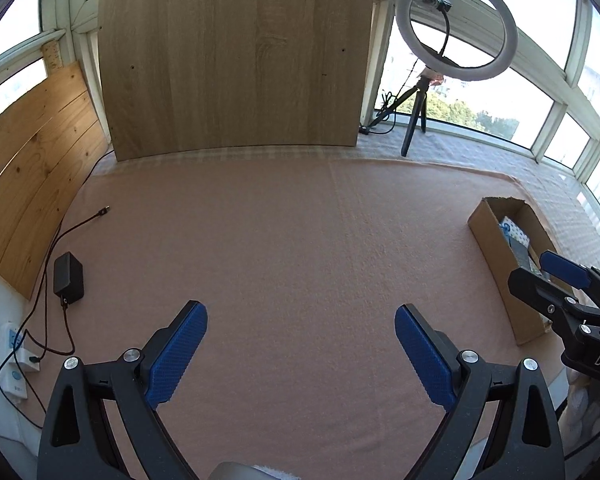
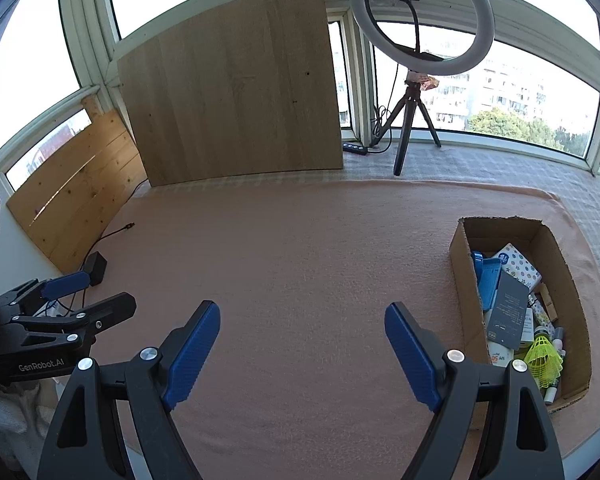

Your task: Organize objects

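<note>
Left gripper (image 1: 301, 344) and right gripper (image 2: 302, 344) both stand wide open over the pink cloth (image 2: 300, 248), nothing between their blue pads; the cardboard box (image 2: 462, 280) sits at the cloth's right side, holding the objects (a yellow shuttlecock (image 2: 542, 358), a dark booklet (image 2: 508, 314), a blue case (image 2: 489, 284))

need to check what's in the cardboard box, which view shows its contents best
The right wrist view: it looks down into the cardboard box, showing a yellow shuttlecock, a dark booklet and a blue case. The left wrist view sees mostly its outer wall, partly behind the right gripper.
</note>
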